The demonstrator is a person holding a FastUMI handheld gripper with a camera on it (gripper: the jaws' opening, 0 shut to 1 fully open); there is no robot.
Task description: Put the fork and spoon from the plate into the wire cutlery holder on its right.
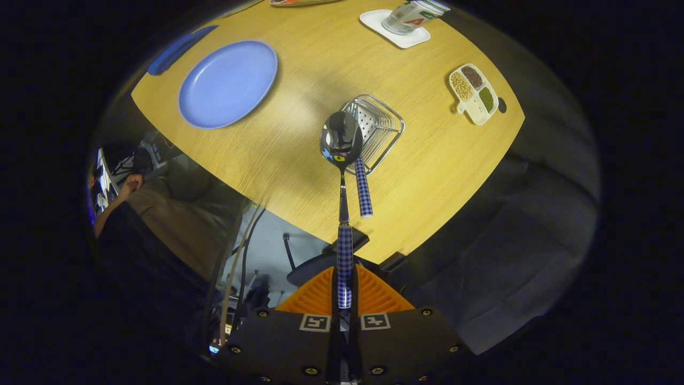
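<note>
Wood-grain bench [299,160] lies below you, and your gripper [344,294] looks steeply down over its near edge. Your fingers [320,294] are clamped on the checked handle of the spoon [342,176]; its long axis runs straight ahead of them, bowl outermost, over the near rim of the wire cutlery holder [382,125]. Beside it, the fork [363,187] stands in that holder, handle towards you. Well off to the left sits the blue plate [227,85].

The spoon [342,141] had a dark mirror-bright bowl and a blue-and-white checked handle, and the fork [364,188] at its 4 o'clock showed the same check. The plate [228,84] at 10 o'clock was plain periwinkle blue on a pale wood-grain tabletop [299,160]. The wire cutlery holder [377,128] was silver; the white divided dish [474,93] at 2 o'clock held tan, brown and green fillings.
</note>
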